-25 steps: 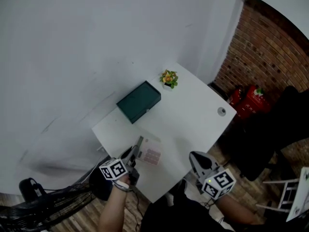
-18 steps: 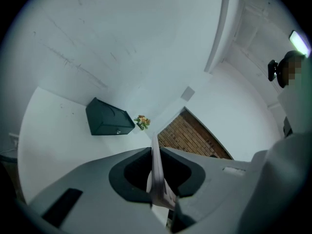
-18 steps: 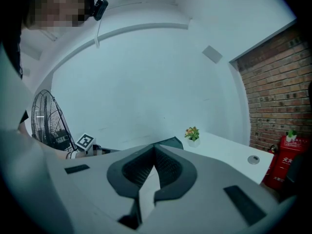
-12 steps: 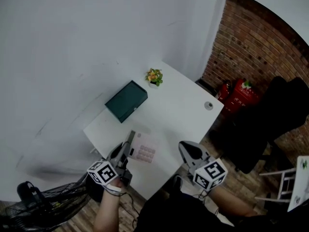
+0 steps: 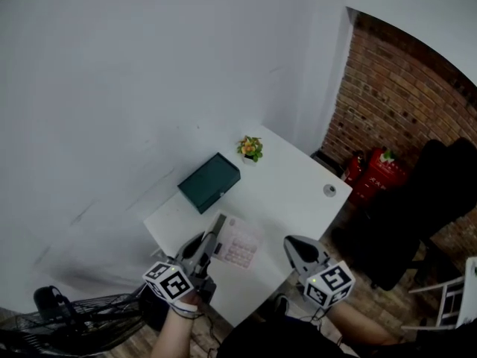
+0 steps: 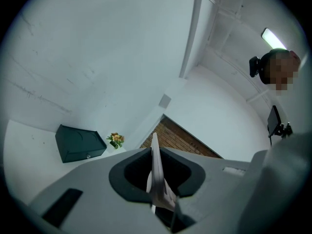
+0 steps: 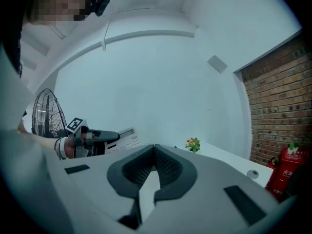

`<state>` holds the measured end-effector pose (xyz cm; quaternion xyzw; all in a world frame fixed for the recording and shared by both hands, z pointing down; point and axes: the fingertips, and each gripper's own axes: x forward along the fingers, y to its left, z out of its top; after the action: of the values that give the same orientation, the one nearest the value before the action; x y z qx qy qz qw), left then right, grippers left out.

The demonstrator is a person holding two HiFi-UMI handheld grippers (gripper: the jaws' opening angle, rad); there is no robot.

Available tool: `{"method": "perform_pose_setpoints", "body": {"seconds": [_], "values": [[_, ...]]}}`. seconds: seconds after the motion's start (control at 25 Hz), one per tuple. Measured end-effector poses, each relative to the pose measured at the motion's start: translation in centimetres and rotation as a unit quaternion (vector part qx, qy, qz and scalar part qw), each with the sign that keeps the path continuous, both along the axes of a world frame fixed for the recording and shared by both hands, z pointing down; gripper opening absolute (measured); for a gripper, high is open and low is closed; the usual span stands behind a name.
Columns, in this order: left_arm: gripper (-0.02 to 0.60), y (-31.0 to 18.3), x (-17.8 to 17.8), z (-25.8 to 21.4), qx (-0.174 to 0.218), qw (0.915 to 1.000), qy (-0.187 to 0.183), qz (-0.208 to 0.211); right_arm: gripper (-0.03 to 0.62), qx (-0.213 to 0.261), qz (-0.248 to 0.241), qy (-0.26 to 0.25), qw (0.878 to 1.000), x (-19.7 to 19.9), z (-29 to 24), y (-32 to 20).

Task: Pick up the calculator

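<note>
The left gripper (image 5: 217, 227) pinched the calculator (image 5: 240, 245) by one edge above the table's (image 5: 298, 192) near-left corner. The right gripper (image 5: 293, 243), jaws pressed together on nothing, hovered off the front edge. A green box (image 5: 209, 183) and potted plant (image 5: 250, 148) stood well apart from both, along the far side.

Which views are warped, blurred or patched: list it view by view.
Head view: evenly lit, sharp, brick wall bowed toward the edge. Left gripper view: fisheye circle with black corners, calculator edge-on and soft close to the lens, ceiling light bright, mosaic patch upper right. Right gripper view: same fisheye, soft even light, mosaic patch upper left.
</note>
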<state>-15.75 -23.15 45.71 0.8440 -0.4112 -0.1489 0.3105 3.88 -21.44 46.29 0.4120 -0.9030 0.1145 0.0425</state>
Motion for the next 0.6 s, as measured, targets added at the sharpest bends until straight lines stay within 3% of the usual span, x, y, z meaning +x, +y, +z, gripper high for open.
{"method": "perform_pose_setpoints", "body": {"seconds": [0.6], "values": [[0.046,0.5,-0.6,-4.7,0.037,0.9981,0.046,-0.015,0.005,0.006,0.009,-0.009,1.0,0.4,-1.0,-0.8]]}}
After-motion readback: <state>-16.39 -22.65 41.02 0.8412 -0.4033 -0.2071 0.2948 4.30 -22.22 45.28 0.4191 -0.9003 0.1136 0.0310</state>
